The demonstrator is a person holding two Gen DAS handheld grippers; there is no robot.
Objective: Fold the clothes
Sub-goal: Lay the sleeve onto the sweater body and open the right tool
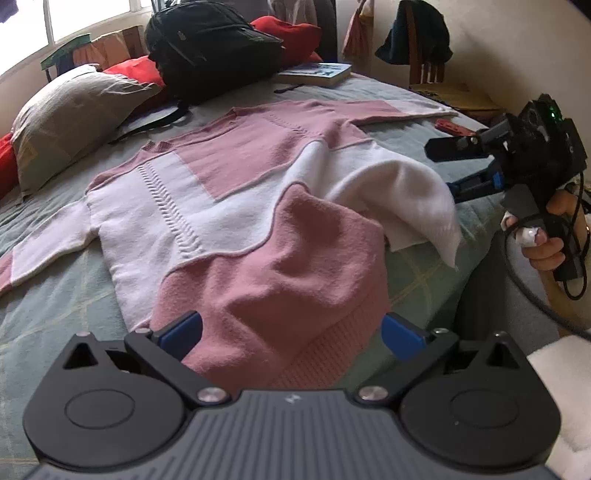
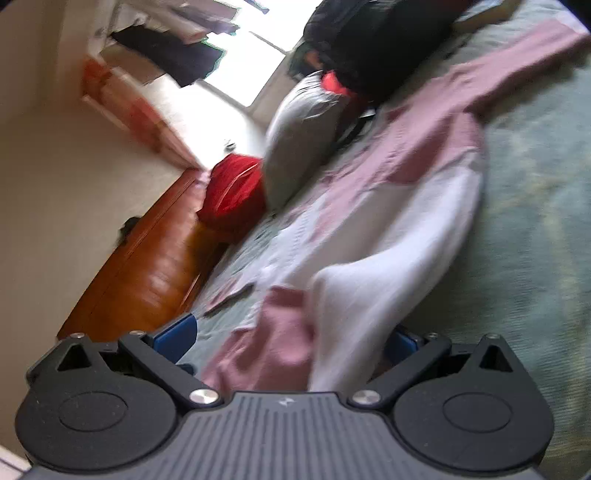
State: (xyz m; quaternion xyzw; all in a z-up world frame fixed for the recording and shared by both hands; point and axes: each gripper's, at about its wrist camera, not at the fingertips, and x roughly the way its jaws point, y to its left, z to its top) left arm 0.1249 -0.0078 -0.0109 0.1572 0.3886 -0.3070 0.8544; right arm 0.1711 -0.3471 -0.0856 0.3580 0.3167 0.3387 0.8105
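A pink and white knitted sweater (image 1: 229, 192) lies spread on the green bedspread (image 1: 51, 317), sleeves out to both sides. Its pink hem corner (image 1: 295, 266) bulges up between the wide-apart blue fingers of my left gripper (image 1: 291, 328), which is open. At the right a hand (image 1: 546, 240) holds my right gripper (image 1: 443, 168), also open, just beside the raised white hem corner (image 1: 413, 199). In the blurred right wrist view the right gripper (image 2: 290, 336) has white and pink sweater (image 2: 369, 280) cloth running between its spread fingers.
A black backpack (image 1: 210, 44), a grey pillow (image 1: 70, 122), red cushions (image 1: 291, 33) and a book (image 1: 317, 72) lie at the far end of the bed. A chair (image 1: 424, 59) stands by the wall. A wooden bed board (image 2: 147, 266) runs along the far side.
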